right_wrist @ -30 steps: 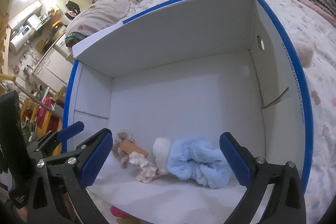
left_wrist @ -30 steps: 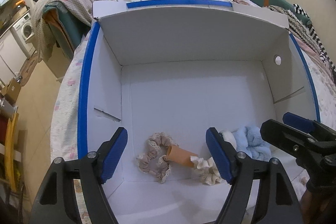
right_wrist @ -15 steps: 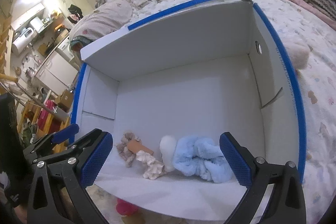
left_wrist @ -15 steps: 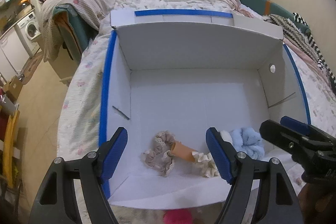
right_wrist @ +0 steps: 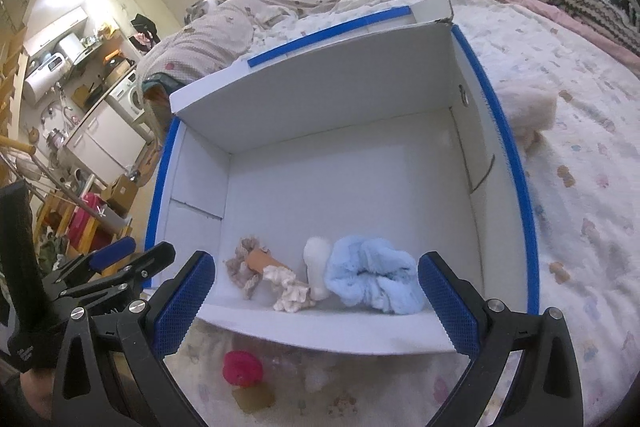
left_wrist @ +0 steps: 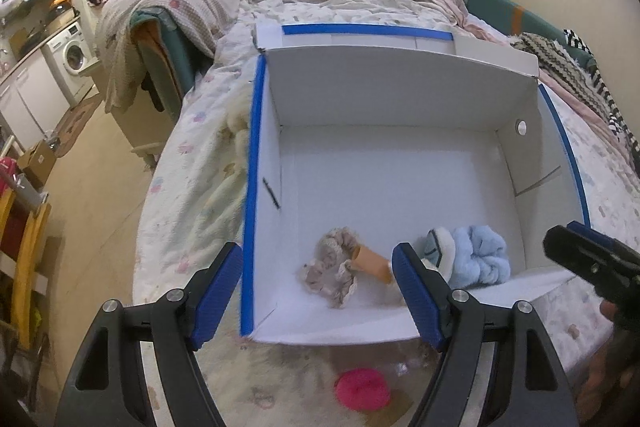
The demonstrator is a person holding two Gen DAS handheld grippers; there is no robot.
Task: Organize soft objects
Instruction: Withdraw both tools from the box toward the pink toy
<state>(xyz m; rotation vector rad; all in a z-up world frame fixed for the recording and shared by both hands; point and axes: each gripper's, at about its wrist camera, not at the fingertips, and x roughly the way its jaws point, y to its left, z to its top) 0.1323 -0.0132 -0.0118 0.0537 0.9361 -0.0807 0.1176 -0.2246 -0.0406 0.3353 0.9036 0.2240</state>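
- My left claw and right claw: both spread apart, empty.
- White cardboard box with blue-taped rim holds fluffy light-blue scrunchie near its front wall.
- Pink fuzzy scrunchie lies on the bed, outside.

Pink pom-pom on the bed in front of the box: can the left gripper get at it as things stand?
Probably yes. The pink pom-pom lies on the bedspread outside the white box's near wall, with nothing over it. The left gripper is open and empty, with the pom-pom below and between its fingers, so a straight drop looks clear.
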